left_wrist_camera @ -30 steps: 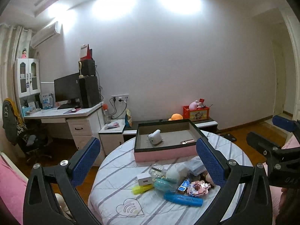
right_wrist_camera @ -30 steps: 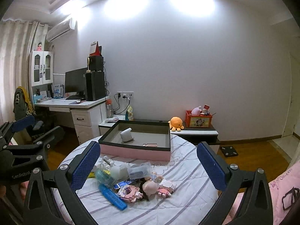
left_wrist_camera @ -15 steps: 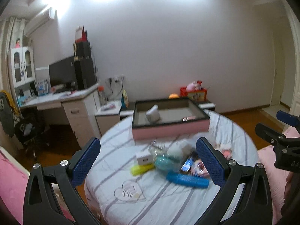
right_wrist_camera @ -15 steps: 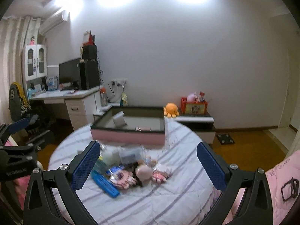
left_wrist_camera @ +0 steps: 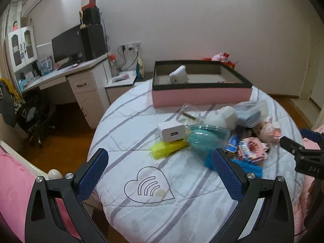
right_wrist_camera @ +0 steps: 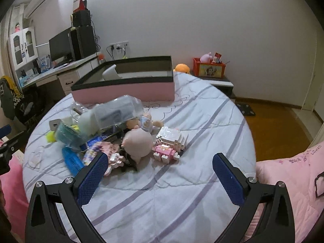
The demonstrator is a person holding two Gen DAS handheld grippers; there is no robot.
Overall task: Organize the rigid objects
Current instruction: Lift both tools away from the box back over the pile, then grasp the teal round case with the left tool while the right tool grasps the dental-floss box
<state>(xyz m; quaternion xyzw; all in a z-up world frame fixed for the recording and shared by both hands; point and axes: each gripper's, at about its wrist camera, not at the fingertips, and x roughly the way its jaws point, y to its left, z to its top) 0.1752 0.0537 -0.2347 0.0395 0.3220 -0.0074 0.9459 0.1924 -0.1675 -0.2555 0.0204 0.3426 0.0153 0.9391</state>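
A round table [left_wrist_camera: 182, 202] covered with a white quilt striped in pale purple is seen from both wrist cameras, and a heart outline [left_wrist_camera: 148, 187] is printed on the cloth near its left edge. At the far side of the table a shallow pink box [left_wrist_camera: 201, 96] with a dark rim is set, and a small white object [left_wrist_camera: 178, 77] is seen lying inside it toward its left end. In front of the box, well apart from it, a loose pile of small things is heaped on the cloth: a white charger block [left_wrist_camera: 171, 134] is rested on a yellow item [left_wrist_camera: 166, 149], a teal item in clear wrapping [left_wrist_camera: 204, 139] is found just beside them, a clear plastic bag [right_wrist_camera: 119, 113] is laid over the top of the pile, and a blue case [right_wrist_camera: 71, 161] is placed at its near left edge. A pink pig figure [right_wrist_camera: 137, 143] and a pink and white brick model [right_wrist_camera: 169, 144] are seen at the right of the pile, touching or nearly touching each other. The left gripper [left_wrist_camera: 160, 168] is held above the near edge of the table with its blue-padded fingers spread wide, and nothing is gripped between them. The right gripper [right_wrist_camera: 160, 173] is likewise held wide apart and empty over the bare cloth just in front of the pig figure and brick model
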